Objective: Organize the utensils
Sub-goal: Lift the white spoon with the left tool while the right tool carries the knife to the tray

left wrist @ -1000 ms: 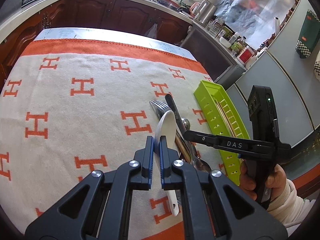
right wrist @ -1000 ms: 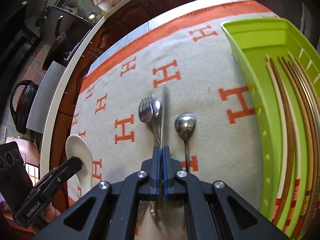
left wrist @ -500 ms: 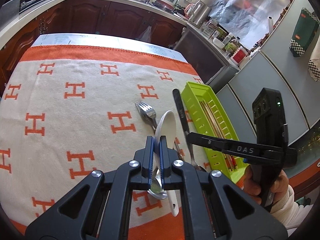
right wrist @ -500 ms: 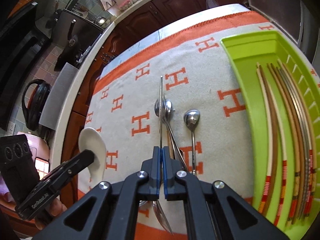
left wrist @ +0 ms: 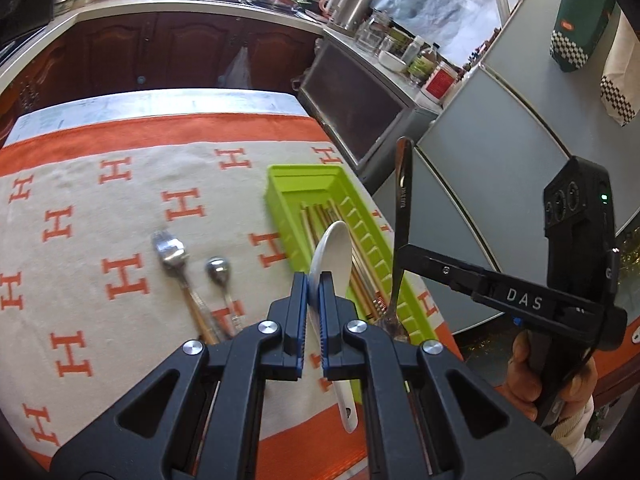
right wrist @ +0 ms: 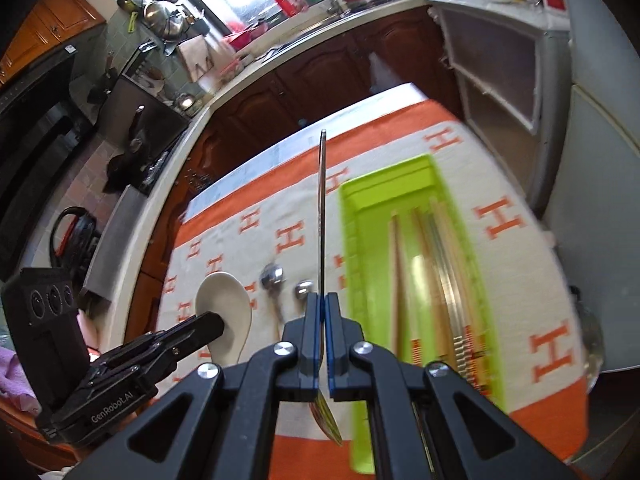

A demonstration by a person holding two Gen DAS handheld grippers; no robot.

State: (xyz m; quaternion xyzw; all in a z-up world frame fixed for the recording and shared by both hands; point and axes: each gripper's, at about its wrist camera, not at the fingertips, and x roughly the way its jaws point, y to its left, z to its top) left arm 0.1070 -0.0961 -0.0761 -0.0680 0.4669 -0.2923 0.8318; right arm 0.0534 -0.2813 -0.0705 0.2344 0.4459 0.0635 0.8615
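Above the blanket-covered table (left wrist: pixel 100 292), the left hand-held gripper (left wrist: pixel 314 296) is clamped on a white ceramic spoon (left wrist: pixel 334 252) and the right hand-held gripper (right wrist: pixel 321 320) on a metal fork (right wrist: pixel 321 208). Chopsticks (right wrist: pixel 436 264) already lie in the green tray (right wrist: pixel 348 216); two metal spoons (left wrist: pixel 218 270) remain on the cloth.

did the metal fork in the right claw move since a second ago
Yes. The fork is up off the blanket, now beside the green tray.
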